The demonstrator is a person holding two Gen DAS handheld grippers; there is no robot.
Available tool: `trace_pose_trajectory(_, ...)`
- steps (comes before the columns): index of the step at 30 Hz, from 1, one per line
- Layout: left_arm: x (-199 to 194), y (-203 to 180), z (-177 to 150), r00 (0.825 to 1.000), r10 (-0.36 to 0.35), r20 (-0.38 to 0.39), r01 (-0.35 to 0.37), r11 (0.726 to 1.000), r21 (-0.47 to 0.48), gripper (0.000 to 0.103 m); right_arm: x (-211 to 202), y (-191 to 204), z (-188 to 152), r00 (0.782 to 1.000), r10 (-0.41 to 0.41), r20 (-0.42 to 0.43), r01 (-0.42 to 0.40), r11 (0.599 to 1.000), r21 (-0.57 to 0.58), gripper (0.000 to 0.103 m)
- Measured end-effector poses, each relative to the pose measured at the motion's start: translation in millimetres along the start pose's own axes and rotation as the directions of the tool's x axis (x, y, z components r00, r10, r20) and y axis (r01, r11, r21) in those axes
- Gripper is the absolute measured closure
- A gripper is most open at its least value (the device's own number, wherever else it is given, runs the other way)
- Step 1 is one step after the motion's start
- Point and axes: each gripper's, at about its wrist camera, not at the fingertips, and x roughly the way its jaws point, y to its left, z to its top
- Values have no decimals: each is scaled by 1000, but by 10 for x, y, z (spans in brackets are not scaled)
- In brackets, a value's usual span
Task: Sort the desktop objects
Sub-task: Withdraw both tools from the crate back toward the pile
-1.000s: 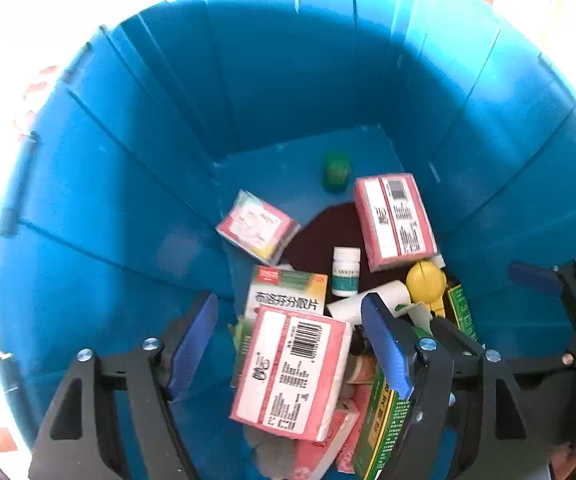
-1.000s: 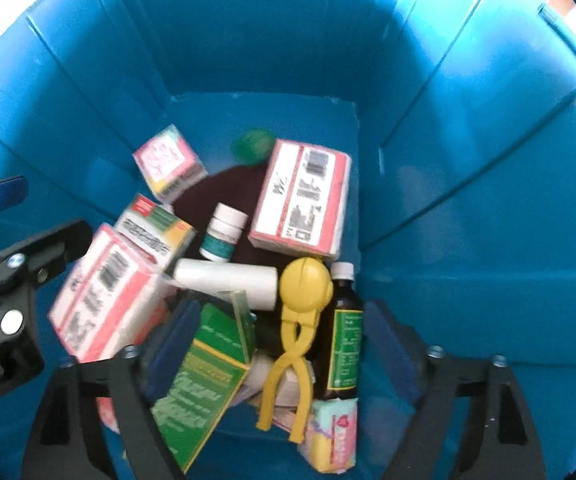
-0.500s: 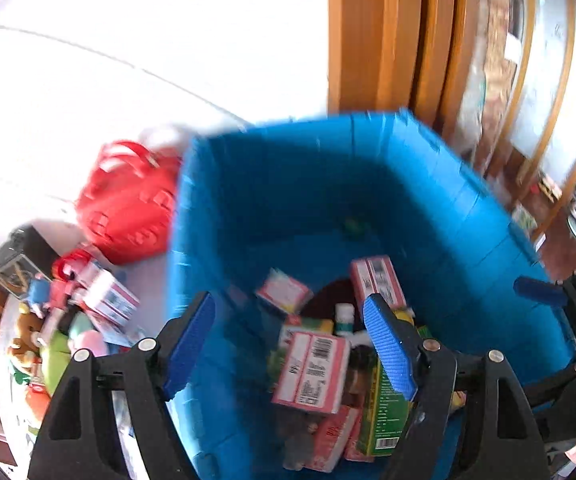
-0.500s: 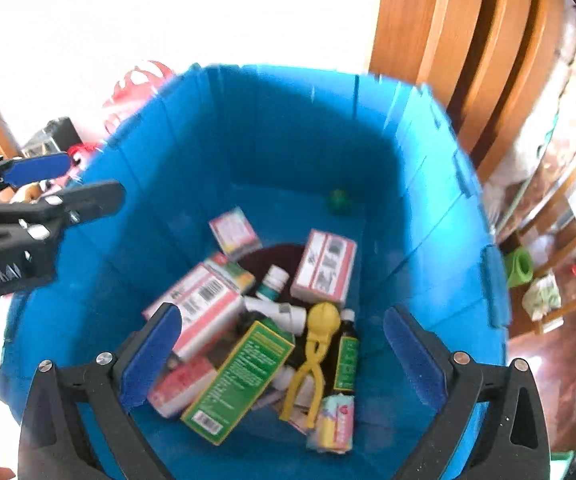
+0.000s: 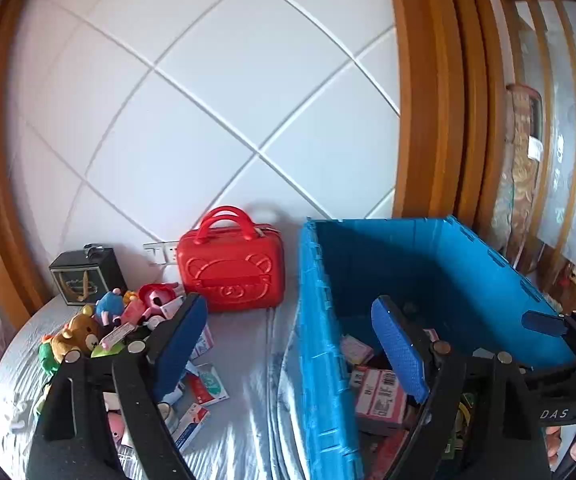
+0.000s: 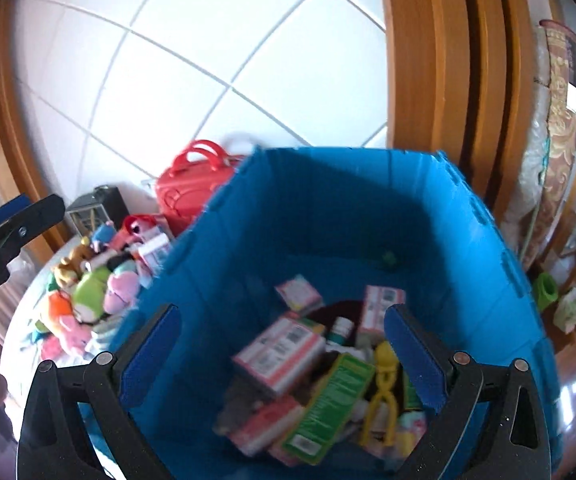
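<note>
A deep blue bin [image 6: 328, 208] holds several pink-and-white boxes [image 6: 279, 352], a green box [image 6: 328, 404], a yellow plastic tong toy [image 6: 384, 384] and a small white bottle [image 6: 340, 328]. My right gripper [image 6: 283, 354] hangs above the bin's near side, open wide, nothing between its fingers. My left gripper [image 5: 292, 348] hovers over the bin's left wall [image 5: 320, 320]; its jaws are opening and nothing is between them. A pile of plush toys and small packets [image 5: 87, 328] lies on the table left of the bin.
A red hard case [image 5: 229, 272] stands against the tiled wall behind the pile, with a black box [image 5: 83, 276] to its left. Loose packets [image 5: 207, 388] lie on the grey table cover [image 5: 247, 420]. Wooden door frames [image 5: 428, 120] rise behind the bin.
Both grippers rose and pulled back out of the bin and tilted up toward the wall. The pink-and-white box between the left fingers stayed in the bin. Both jaws spread wider.
</note>
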Motion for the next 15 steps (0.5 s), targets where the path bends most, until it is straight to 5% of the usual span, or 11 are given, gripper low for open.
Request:
trace_pose_trajectory(9,-244,1224,-490,998,58,20,-55,992,-114,18,-119,1166,-85,993,65,103,-54,994,-98,0)
trace_pose_trajectory(15,-334,2328,-936,989,146,-38,-150,978,-146,18,89,2104,-133,990,101,97,-90,989,-115,0)
